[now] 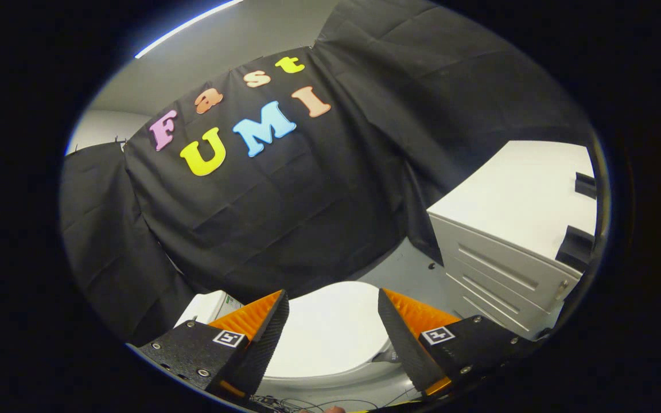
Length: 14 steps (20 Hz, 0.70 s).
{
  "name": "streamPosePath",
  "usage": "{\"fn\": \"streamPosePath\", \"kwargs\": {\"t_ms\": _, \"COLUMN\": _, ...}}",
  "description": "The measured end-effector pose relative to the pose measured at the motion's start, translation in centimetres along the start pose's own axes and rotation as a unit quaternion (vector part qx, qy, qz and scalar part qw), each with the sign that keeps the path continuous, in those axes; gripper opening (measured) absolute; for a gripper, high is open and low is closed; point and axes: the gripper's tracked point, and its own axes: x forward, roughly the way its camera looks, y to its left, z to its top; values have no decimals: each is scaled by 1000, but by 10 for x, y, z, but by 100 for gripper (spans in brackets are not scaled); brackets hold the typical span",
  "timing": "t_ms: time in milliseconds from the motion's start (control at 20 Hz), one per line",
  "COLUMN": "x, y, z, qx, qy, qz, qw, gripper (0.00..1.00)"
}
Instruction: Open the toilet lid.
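Gripper camera rode behind the jaws, faced forward and slightly down, toilet lid (330,330) near between the parted jaws, cabinet (514,229) beyond their right side

I hold the hand-held gripper (333,298) tilted, its two ridged, wedge-shaped fingers (261,321) spread wide apart, tips pointing forward, gripping nothing between them.

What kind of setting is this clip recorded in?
Probably a staged bathroom corner inside a recording booth, not a real home. A white toilet with its lid down sits ahead of the open tongs, a white drawer cabinet stands beside it, and black cloth hangs behind.
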Motion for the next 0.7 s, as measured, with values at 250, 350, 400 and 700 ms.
{"fn": "streamPosePath", "kwargs": {"t_ms": 250, "x": 11, "y": -25, "z": -59, "qx": -8, "qy": 58, "qz": -24, "qw": 998, "gripper": 96}}
{"fn": "streamPosePath", "kwargs": {"t_ms": 350, "x": 14, "y": -35, "z": -86, "qx": 10, "qy": 86, "qz": -32, "qw": 996, "gripper": 96}}
{"fn": "streamPosePath", "kwargs": {"t_ms": 400, "x": 15, "y": -38, "z": -95, "qx": 26, "qy": 95, "qz": -35, "qw": 995, "gripper": 96}}
{"fn": "streamPosePath", "kwargs": {"t_ms": 700, "x": 24, "y": -61, "z": -132, "qx": 84, "qy": 120, "qz": -55, "qw": 988, "gripper": 95}}
